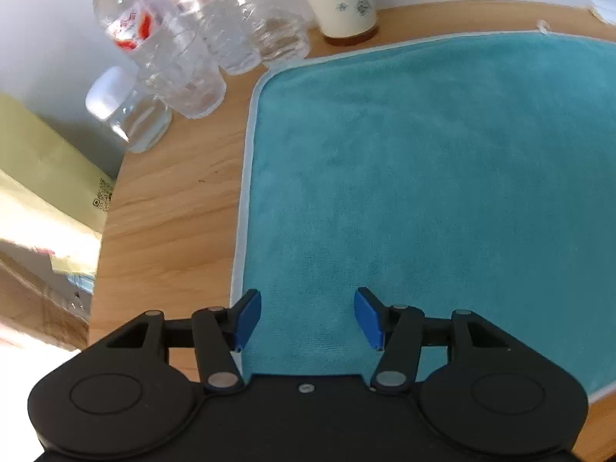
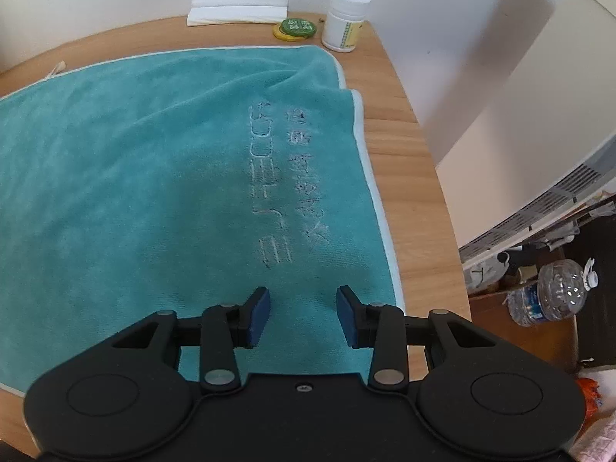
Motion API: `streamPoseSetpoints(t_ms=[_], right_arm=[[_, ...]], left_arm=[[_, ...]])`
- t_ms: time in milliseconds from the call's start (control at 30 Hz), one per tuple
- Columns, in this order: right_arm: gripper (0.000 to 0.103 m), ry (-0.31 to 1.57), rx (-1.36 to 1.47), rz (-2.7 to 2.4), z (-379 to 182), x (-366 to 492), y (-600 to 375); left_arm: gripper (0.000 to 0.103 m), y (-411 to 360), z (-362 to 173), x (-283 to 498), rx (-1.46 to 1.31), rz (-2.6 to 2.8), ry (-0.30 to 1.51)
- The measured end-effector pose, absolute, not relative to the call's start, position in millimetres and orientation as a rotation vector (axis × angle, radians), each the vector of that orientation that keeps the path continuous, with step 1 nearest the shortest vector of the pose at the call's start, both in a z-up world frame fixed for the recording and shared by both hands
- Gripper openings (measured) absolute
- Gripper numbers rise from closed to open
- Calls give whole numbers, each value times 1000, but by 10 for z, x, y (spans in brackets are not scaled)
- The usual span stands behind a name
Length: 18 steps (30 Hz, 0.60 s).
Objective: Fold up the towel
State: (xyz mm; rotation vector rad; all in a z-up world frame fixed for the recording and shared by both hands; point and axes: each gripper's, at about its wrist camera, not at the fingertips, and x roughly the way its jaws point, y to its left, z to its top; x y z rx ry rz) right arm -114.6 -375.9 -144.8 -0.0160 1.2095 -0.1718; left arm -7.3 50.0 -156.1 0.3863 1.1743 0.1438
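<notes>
- Left wrist view: the teal towel lies flat on the wooden table, filling the centre and right of the frame. The left gripper hangs over its near left edge, blue pads apart, nothing between them. Clear water bottles and a patterned cup stand upper left.
- Right wrist view: the towel, stitched lettering showing, covers the left and centre. The right gripper hangs spread over its near right part. A white pill bottle stands at top.

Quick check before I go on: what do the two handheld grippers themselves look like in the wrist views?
Both look alike. The left gripper and the right gripper have matte black bodies with two round housings embossed with circles, black linkage arms on silver pivot pins, a small centre screw, and flat blue finger pads. No cables, markings, hands or sleeves show.
</notes>
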Motion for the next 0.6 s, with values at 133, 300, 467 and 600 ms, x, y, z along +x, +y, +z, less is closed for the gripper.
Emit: streamPoseSetpoints(t_ms=[133,300,467,600], right_arm=[[55,1236,86,-196,-1389,-1195,-3939],[57,1242,111,-212,-1363,-1417,-3970],[57,1252,68,-212,-1356,-1411,-3950],[49,1241,41,-165,-1234,-1427,-3864]], left_arm=[[55,653,-1550,-154,319,160,1229],[55,711,-1531,-369,312,165,1254],[55,689,-1524,-441,359,169,1275],[55,761,-1460,-454,320,191,1283]])
